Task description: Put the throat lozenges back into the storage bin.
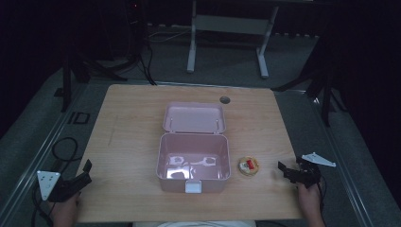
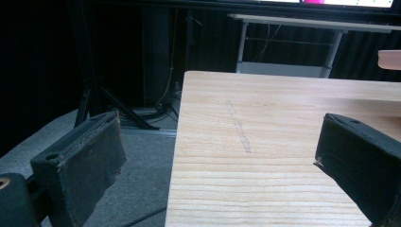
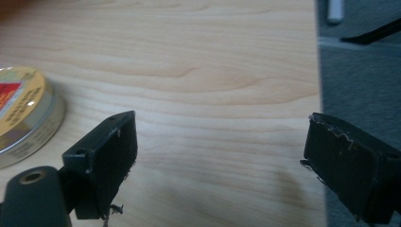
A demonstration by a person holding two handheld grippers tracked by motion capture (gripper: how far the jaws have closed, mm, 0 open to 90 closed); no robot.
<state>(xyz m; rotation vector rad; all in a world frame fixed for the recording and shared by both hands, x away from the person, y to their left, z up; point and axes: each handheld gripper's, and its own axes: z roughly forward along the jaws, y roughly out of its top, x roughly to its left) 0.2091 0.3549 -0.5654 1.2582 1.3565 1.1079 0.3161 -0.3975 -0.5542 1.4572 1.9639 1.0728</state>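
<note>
Two claws mine, both released, empty. Tin (image 1: pixel 248 166) on table (image 1: pixel 132 137) just left of right claw (image 1: pixel 286 171), beside pink box (image 1: pixel 193 163). Left claw (image 1: pixel 85 171) well apart.

Pink box (image 1: pixel 193 163), yellow tin (image 1: pixel 248 166) with red label, pale wood-grain table (image 1: pixel 127 142).

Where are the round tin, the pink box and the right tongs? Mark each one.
round tin (image 1: pixel 248 166): high view, on the middle of its yellow and red lid.
pink box (image 1: pixel 193 186): high view, on the front wall at the white latch.
right tongs (image 1: pixel 285 171): high view, midway between the open black tips.
</note>
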